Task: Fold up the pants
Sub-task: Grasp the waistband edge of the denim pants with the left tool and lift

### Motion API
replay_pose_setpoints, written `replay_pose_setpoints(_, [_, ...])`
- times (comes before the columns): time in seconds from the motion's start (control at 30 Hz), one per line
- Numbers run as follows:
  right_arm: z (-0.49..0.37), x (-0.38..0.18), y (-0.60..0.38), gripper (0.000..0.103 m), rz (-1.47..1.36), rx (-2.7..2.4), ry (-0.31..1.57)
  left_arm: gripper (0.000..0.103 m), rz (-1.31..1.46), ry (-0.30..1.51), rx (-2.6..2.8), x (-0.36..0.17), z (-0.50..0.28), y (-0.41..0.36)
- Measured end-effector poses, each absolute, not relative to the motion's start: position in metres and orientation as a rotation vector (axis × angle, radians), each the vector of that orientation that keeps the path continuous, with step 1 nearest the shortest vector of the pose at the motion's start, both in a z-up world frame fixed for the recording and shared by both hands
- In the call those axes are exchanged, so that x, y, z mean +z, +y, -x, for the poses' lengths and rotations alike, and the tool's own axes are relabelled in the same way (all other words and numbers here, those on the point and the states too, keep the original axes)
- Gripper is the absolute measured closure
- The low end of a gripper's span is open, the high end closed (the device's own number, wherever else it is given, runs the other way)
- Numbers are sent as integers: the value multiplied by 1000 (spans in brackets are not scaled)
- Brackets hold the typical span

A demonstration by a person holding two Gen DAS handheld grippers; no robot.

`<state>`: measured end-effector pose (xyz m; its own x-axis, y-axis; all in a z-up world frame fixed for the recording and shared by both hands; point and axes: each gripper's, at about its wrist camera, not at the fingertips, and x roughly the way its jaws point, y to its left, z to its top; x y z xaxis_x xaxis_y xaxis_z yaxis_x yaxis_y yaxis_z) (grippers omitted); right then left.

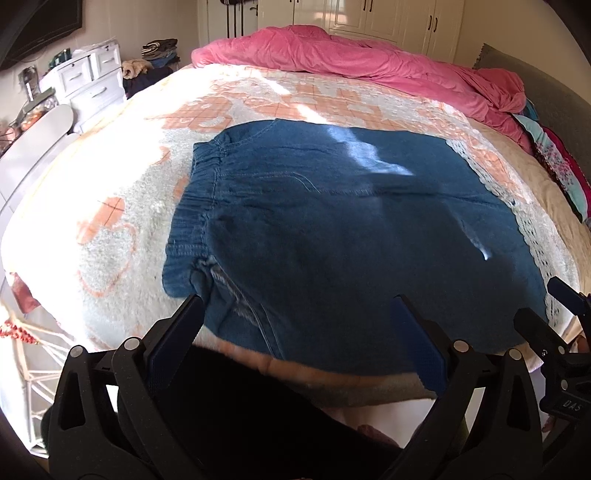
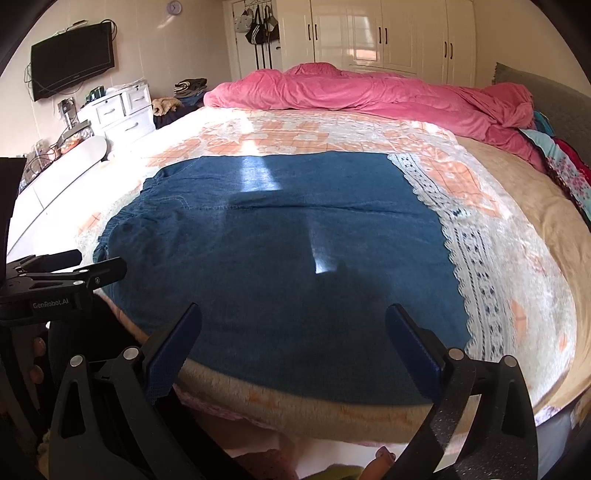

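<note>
Bed (image 2: 535, 258) — patterned blanket (image 2: 295, 136), blue pants (image 2: 277, 240) laid flat, pink quilt (image 2: 369, 92) bunched behind

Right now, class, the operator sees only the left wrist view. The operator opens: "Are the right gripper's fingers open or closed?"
Observer: Open. The right gripper has its fingers spread wide with nothing between them, at the near edge of the pants.
Operator: Where does the lace trim end nearest me?
Observer: The lace trim ends just right of the right finger.
Operator: Anything on the wall I am missing?
Observer: A round clock, high up, right of the TV.
</note>
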<state>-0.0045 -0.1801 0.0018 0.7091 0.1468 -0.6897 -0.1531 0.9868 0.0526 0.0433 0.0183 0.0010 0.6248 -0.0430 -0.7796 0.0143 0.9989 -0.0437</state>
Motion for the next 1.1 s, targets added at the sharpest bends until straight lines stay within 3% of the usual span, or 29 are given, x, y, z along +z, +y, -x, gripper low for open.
replay_pose_setpoints(0.6, [-166,22,-125,4,147,416,831,9,130,905,73,11,-168,116])
replay_pose_setpoints(1.1, [-296,1,-85,4,342,486,896,9,117,998,11,-28,-253,153])
